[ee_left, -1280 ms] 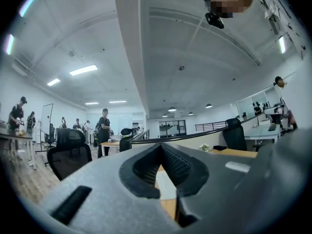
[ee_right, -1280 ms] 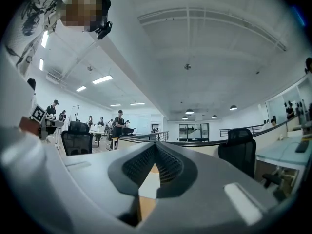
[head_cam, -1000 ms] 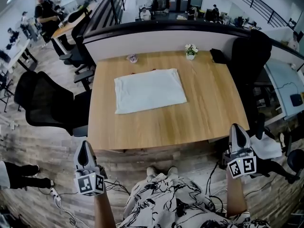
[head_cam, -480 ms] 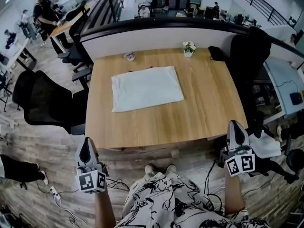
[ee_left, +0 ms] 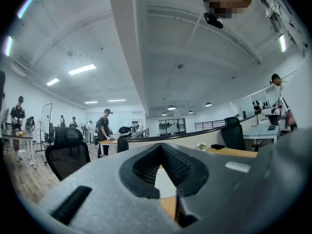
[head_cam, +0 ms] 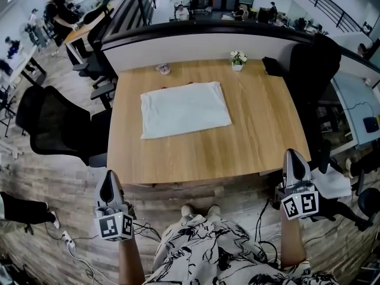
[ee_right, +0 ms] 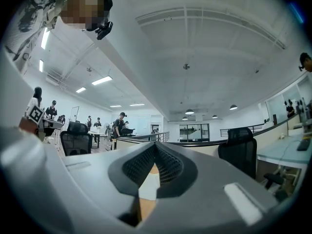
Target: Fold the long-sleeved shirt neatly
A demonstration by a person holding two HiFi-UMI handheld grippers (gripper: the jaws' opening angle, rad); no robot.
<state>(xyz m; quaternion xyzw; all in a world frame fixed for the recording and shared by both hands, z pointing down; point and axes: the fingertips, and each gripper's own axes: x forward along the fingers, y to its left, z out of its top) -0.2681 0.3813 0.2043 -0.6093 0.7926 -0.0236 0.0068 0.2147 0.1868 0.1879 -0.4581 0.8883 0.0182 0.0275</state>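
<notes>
1. Your left gripper point(head_cam: 107, 174) is clenched on nothing: its jaws meet at the tips.
2. Your right gripper point(head_cam: 295, 154) is likewise clenched and empty, jaw tips together.
3. You hold both grippers short of the near edge of the table point(head_cam: 208, 153), over the wooden floor, one on each side of your lap, pointing toward the table.
4. The shirt point(head_cam: 185, 108) is white. It lies flat as a folded rectangle, slightly skewed, on the far-left part of the table, well apart from both grippers.
5. Markings: the left cube point(head_cam: 114, 226) and the right cube point(head_cam: 300, 205) each carry black-and-white square code patterns.
6. At the far edge stand a small flower pot point(head_cam: 238, 59) and, near it on the right, a dark object point(head_cam: 273, 68).
7. A black chair point(head_cam: 53, 126) stands at the table's left side.
</notes>
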